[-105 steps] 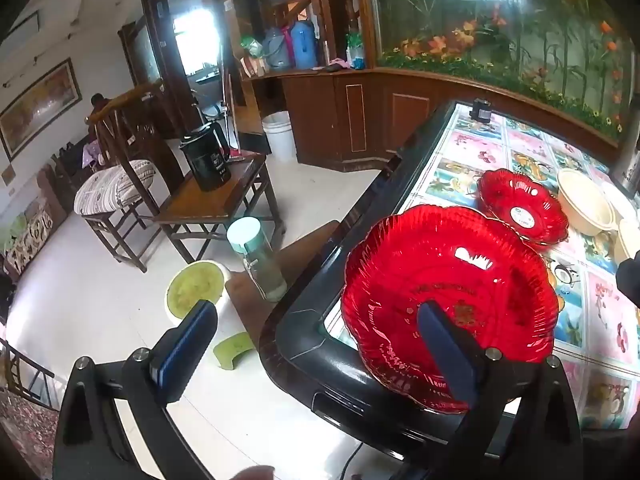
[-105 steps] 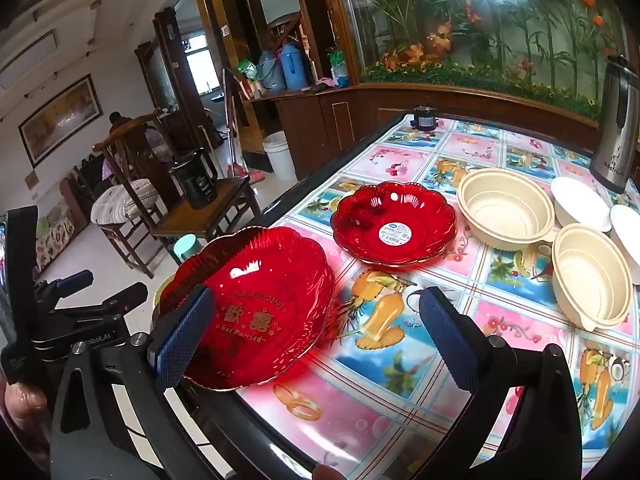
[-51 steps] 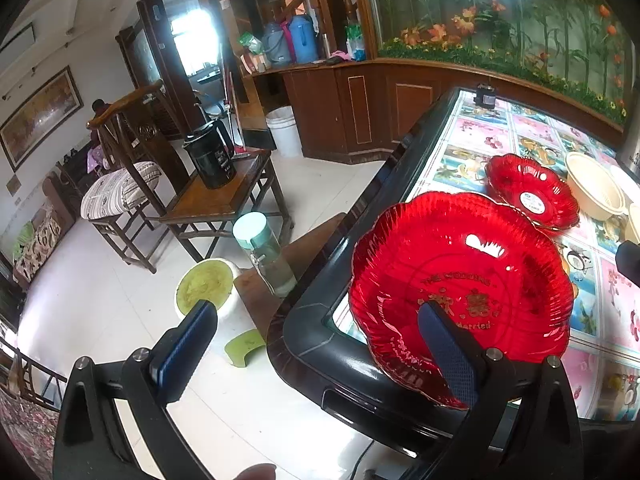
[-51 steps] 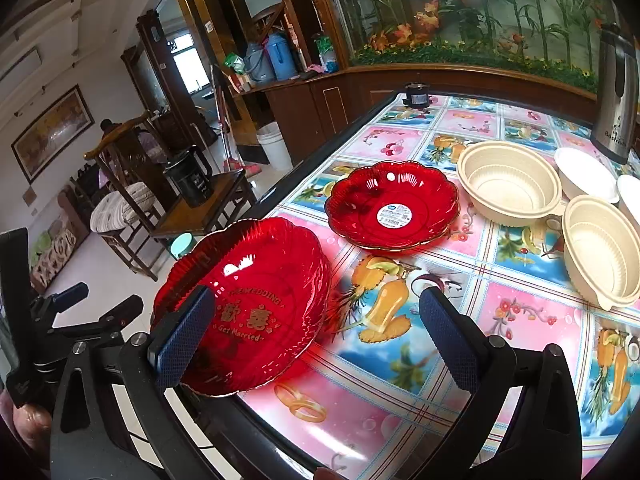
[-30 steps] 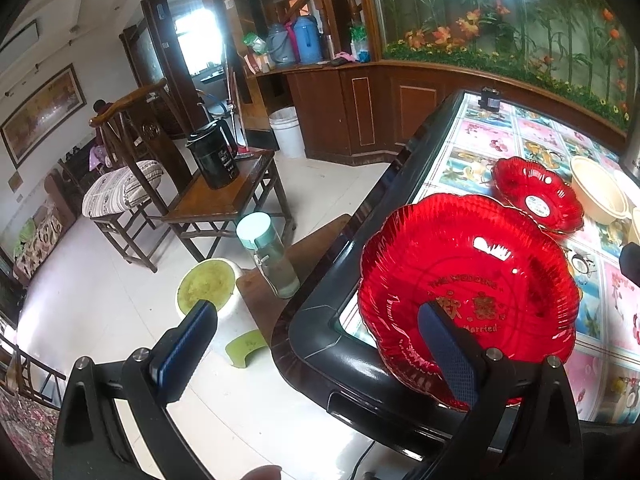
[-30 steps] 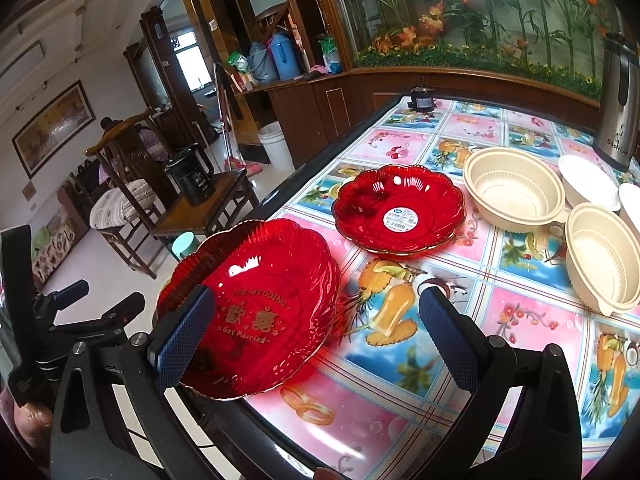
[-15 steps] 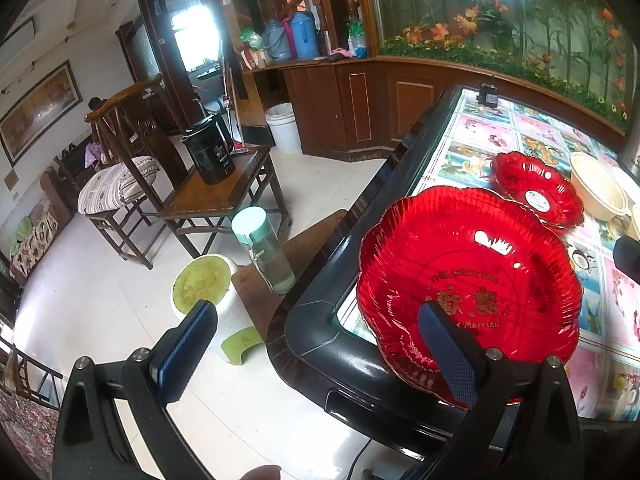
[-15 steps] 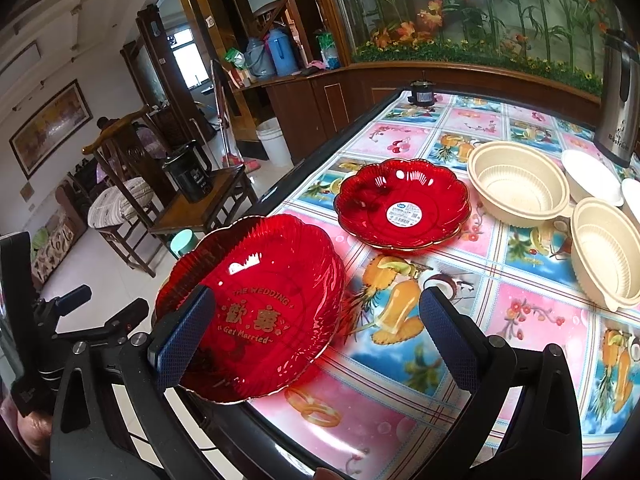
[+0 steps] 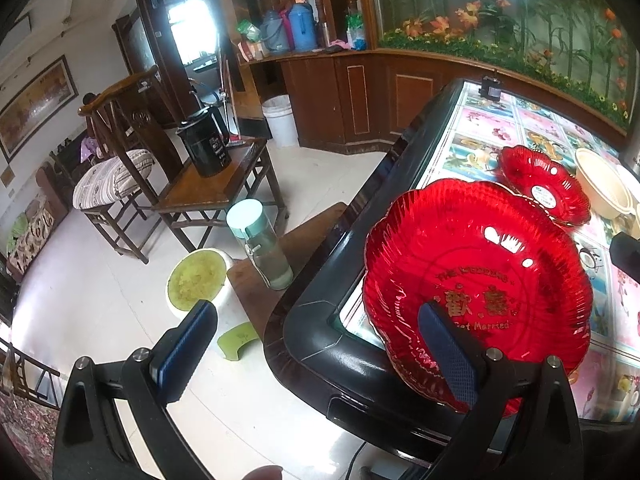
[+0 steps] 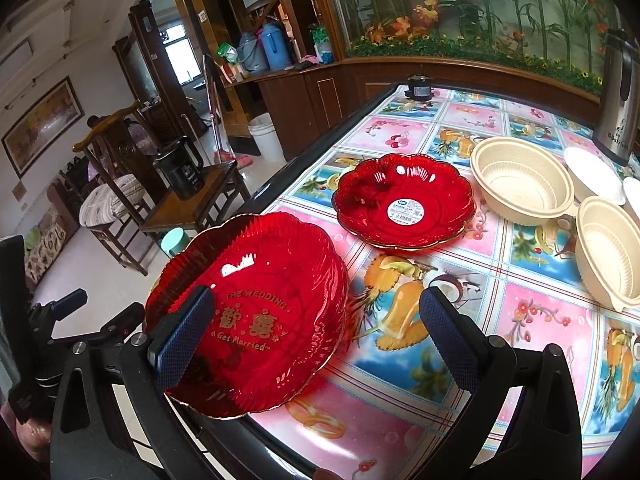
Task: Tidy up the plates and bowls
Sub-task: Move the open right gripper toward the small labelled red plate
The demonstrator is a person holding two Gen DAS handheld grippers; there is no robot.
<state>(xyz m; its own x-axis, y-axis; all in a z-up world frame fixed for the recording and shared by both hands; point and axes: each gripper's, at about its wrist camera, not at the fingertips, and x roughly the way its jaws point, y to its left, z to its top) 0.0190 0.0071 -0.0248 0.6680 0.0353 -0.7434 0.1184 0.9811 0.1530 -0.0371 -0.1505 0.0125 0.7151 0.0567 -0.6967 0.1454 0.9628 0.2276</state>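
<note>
both hand-held grippers, left (image 9: 316, 344) and right (image 10: 316, 340), gape beside your large red plate (image 10: 256, 320): thin, stiff, slippery, so take its rim.

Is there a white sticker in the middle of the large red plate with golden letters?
No, the large red plate with golden letters shows only gold print; the white sticker sits in the smaller red scalloped plate.

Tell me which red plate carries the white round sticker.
The smaller red plate, farther along the table beside the cream bowl. The larger red plate at the table's near edge has gold lettering instead.
</note>
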